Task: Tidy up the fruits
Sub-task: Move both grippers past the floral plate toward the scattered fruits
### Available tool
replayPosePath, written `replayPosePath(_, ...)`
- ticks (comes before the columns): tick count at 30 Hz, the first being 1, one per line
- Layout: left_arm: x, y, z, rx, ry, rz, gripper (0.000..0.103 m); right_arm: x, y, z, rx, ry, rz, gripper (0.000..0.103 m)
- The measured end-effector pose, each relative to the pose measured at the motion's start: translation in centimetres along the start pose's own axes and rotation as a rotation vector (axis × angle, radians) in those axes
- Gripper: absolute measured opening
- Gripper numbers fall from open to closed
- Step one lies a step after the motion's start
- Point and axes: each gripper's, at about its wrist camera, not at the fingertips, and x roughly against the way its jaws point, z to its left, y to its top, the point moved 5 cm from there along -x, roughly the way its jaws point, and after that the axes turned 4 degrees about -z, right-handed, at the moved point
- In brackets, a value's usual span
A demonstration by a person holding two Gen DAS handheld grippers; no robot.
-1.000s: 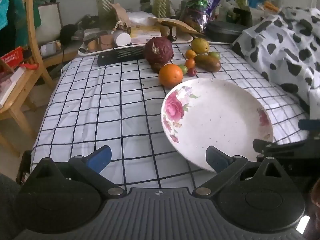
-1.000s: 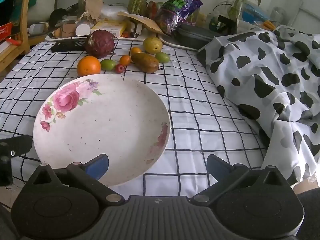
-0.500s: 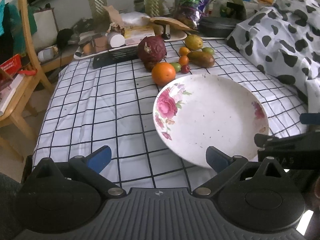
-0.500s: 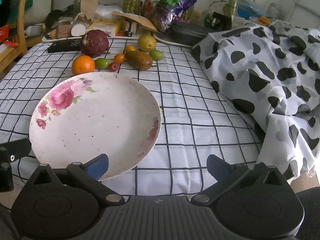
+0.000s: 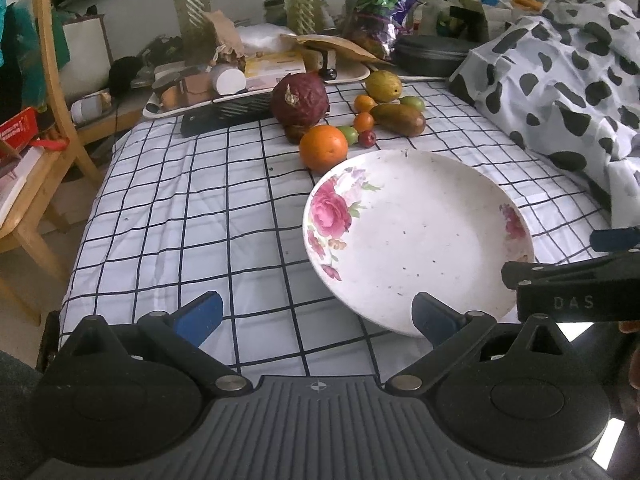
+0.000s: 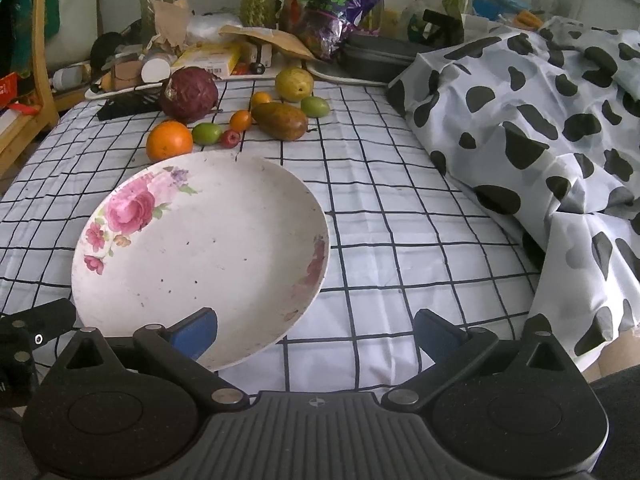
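Note:
A white plate [image 5: 420, 236] [image 6: 200, 248] with pink roses lies empty on the checked cloth. Beyond it sit the fruits: an orange [image 5: 323, 148] [image 6: 169, 141], a large dark red fruit [image 5: 299, 98] [image 6: 189, 94], a brown-green mango [image 5: 398, 119] [image 6: 280, 121], a yellow-green fruit [image 5: 383, 86] [image 6: 294, 85], small green, orange and red ones [image 6: 230, 130]. My left gripper [image 5: 316, 316] is open near the plate's front left rim. My right gripper [image 6: 316, 332] is open over the plate's front right rim. Both hold nothing.
A cow-patterned cloth [image 6: 552, 120] is heaped on the right. A cluttered tray [image 5: 256, 80], boxes, a dark pan [image 6: 380, 58] and plant stems line the back. A wooden chair [image 5: 36, 160] stands off the left edge. The right gripper's body [image 5: 576, 284] shows at right.
Both grippers have drawn back slightly and risen, so the plate and fruits sit a little farther away. Nothing on the table has moved.

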Motion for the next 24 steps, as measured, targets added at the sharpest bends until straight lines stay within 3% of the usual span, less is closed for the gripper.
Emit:
replayPosePath(11, 0.5, 0.5, 0.3, -0.009, 0.005, -0.024, 0.102, -0.5, 0.7, -0.6, -0.061, 0.045, 0.018, 0.103)
replayPosePath(19, 1.1, 1.7, 0.8, -0.053, 0.045, -0.075, 0.102, 1.2, 2.7, -0.9, -0.069, 0.096, -0.041, 0.103)
replayPosePath(24, 0.1, 1.9, 0.5, -0.117, -0.006, -0.065, 0.102, 1.3, 4.0, 0.0, 0.015, 0.095, -0.127, 0.103)
